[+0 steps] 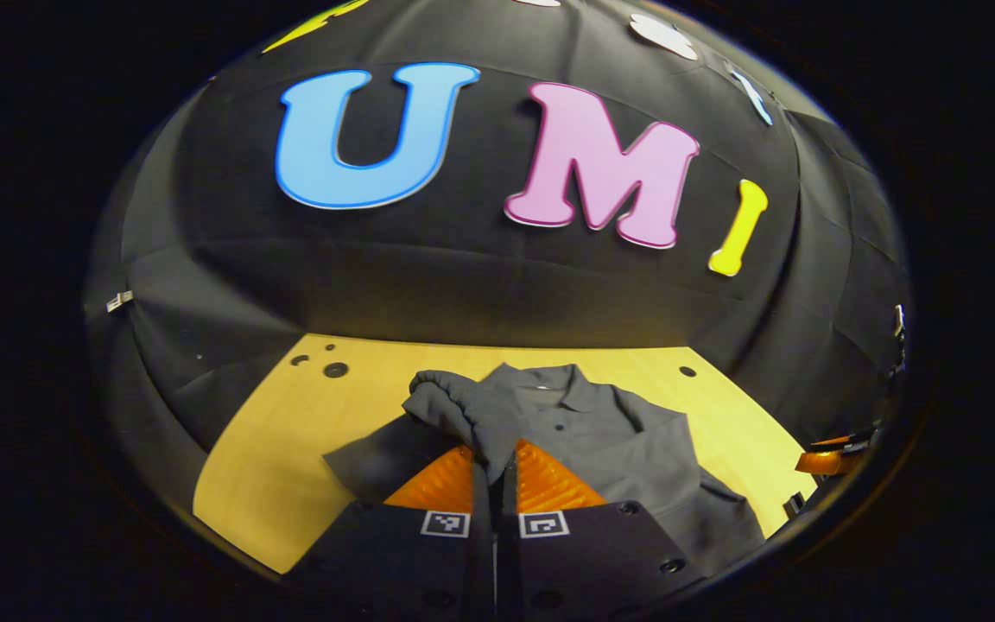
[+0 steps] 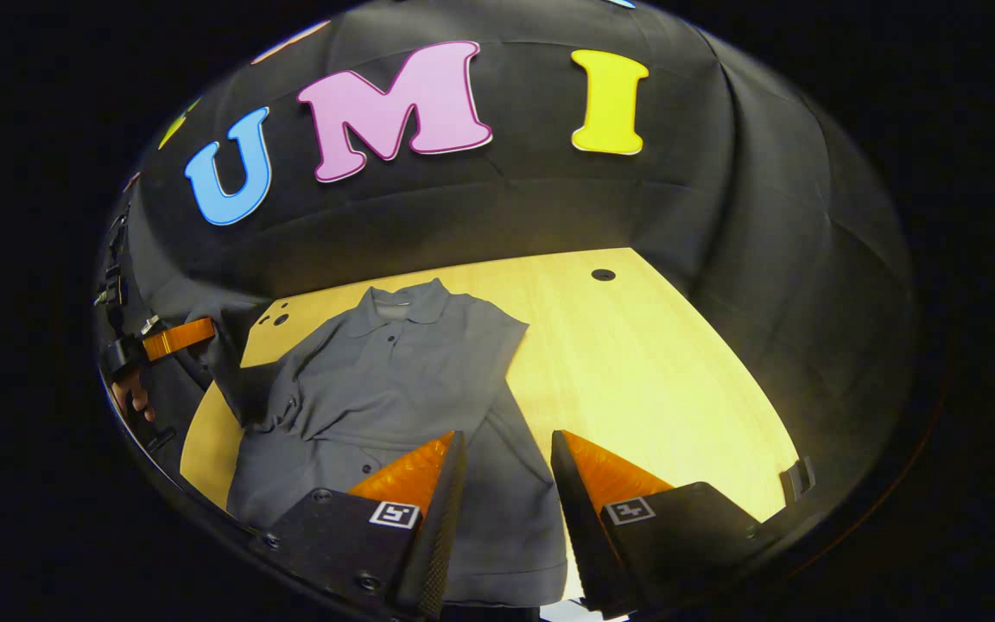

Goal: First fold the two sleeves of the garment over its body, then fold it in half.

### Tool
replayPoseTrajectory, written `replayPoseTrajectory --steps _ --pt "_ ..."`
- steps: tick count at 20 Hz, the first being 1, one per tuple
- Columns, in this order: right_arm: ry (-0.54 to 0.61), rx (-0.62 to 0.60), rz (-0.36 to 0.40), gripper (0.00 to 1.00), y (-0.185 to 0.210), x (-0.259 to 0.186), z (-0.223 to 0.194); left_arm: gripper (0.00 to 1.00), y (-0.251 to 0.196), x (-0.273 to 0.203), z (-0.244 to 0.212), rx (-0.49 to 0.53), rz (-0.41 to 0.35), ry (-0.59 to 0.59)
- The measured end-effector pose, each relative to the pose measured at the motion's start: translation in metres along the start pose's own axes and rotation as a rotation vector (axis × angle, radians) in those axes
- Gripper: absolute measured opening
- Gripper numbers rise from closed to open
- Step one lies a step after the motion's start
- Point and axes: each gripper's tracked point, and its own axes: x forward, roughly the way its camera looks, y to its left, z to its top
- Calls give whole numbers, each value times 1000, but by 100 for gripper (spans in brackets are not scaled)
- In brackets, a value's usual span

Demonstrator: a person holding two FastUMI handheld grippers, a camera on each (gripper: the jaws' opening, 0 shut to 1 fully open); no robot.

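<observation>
We are in the first step, folding a sleeve over the body of a grey polo shirt (image 2: pixel 394 380) that lies collar-up on a pale wooden surface (image 2: pixel 636 363), near the booth's back wall

In the left gripper view, the left gripper (image 1: pixel 493 466) is closed on a bunched sleeve (image 1: pixel 454 402): cloth runs down into the narrow gap between its two fingers, and the sleeve hangs lifted above the shirt, just beside the collar (image 1: pixel 549 380). In the right gripper view we see that same sleeve draped inward across the shirt's chest, on the side of the shirt away from the right gripper, with the left gripper (image 2: pixel 174 339) and the hand holding it at the far edge beyond the shirt

The right gripper (image 2: pixel 506 484) is open, its fingers spread apart with nothing between them. It hovers over the shirt's lower hem; one finger sits above the shirt's body, the other above bare surface just beside the shirt's edge. The sleeve on this side appears already tucked in, though we cannot tell for certain, since the shirt's edge there looks straight

We judge the next move calls for laying the held sleeve flat over the chest and letting go, then taking the hem and carrying it up toward the collar to fold the shirt in half
</observation>
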Motion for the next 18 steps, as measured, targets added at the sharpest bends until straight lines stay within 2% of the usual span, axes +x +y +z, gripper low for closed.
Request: replayPoseTrajectory --steps 4,5,6,10,18 --pt "19 18 -18 63 -34 3 -6 7 -54 25 -10 10 -52 24" --pt "24 22 -22 63 -42 5 -8 4 -66 31 -15 14 -64 33" --pt "30 26 -26 63 -49 6 -10 7 -79 38 -21 18 -77 43" --pt "56 44 -32 63 -76 14 -17 7 -118 63 -54 60 -97 105" --pt "129 46 -26 63 -102 34 -34 8 -145 111 -128 133 -73 232"
